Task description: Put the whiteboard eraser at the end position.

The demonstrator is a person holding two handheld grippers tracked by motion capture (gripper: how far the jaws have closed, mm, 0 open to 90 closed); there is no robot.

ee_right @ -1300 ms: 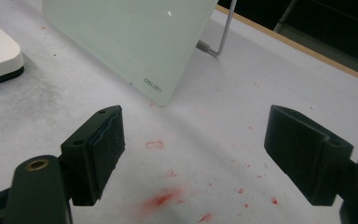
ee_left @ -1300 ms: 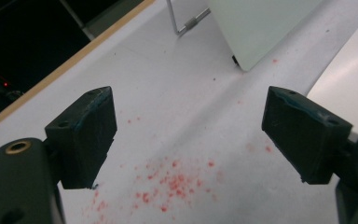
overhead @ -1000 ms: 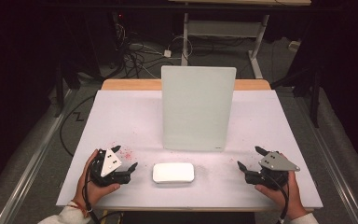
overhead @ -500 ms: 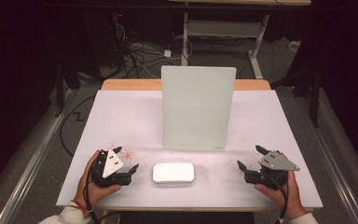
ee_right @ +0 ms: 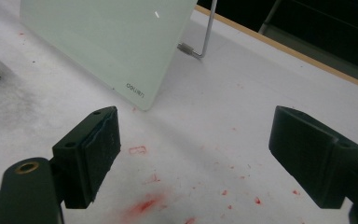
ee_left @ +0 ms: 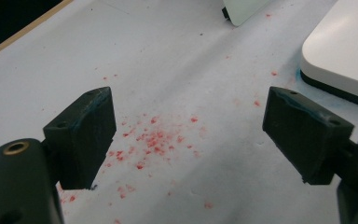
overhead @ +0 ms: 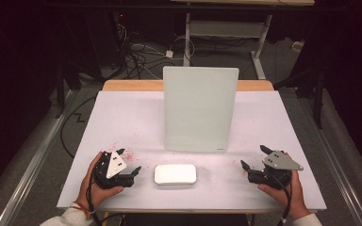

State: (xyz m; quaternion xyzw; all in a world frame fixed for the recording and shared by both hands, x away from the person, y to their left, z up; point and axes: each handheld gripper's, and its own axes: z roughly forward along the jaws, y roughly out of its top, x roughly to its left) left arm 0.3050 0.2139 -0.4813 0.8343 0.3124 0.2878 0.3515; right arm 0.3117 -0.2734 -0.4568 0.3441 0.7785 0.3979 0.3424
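The eraser [overhead: 175, 174] lies flat at lower centre of the high view, near the table's front edge [overhead: 188, 208], just right of my left claw [overhead: 135, 172] and well apart from my right claw [overhead: 243, 165]. In the left gripper view it sits at the upper right [ee_left: 340, 51], beyond my right-hand jaw and not touching it.

Both claws are wide and hold nothing; each rests low over the table [overhead: 122, 117].

What could go wrong, as I judge it: the eraser is low and smooth-topped, so if I close across its rounded edge the jaws may ride up and squirt it toward the front edge, where there is little room before the drop. Coming in too steep, I'd jam a jaw tip into the table instead. The red crumbs [ee_left: 156, 140] between my left jaws could smear if I drag through them.

Behind the eraser stands the board [overhead: 200, 109], tilted back on a thin wire prop [ee_right: 206, 32]. A lifted eraser swung to the upper centre could knock it over.

Open room lies to the upper left and upper right of the table; the front strip is tight.
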